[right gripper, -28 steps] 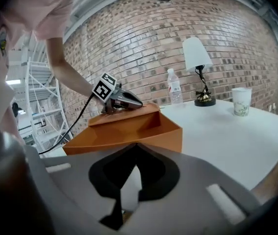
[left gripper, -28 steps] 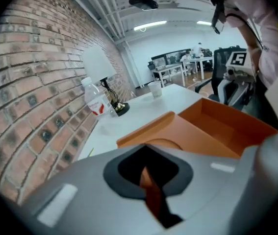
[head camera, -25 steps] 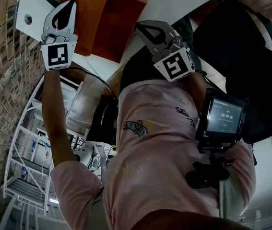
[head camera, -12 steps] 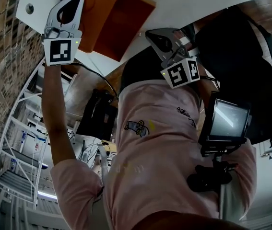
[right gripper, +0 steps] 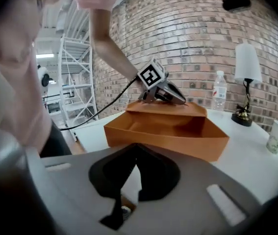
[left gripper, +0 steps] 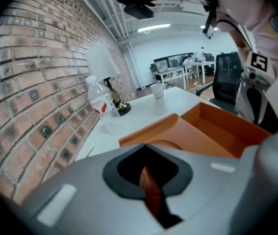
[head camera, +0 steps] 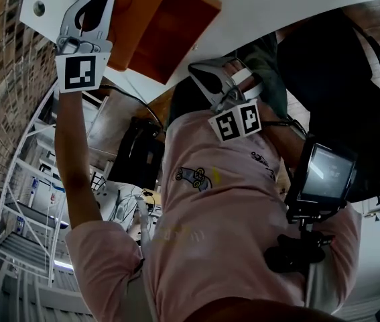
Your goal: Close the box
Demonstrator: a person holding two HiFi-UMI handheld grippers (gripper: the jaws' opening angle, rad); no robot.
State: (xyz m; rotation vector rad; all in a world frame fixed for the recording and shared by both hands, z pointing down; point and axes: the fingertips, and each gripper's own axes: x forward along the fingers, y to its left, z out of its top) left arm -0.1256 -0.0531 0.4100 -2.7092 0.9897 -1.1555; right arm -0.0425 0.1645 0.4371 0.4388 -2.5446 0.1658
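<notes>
One orange box [right gripper: 164, 131], top open, sits on white counter [left gripper: 139, 112]. Farther along counter: water bottle [left gripper: 97, 100], lamp [left gripper: 102, 66], paper cup [left gripper: 156, 89]. Brick wall [left gripper: 31, 82] runs alongside; office desks beyond. Left tool [head camera: 99, 5]: jaws clamped on box's raised flap [left gripper: 174, 133]. Right tool [head camera: 203, 79]: jaws fully together, nothing held, clear of box.

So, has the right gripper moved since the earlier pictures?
Yes. In the head view the right gripper has drawn back from the orange box, down the picture toward the person's body.
</notes>
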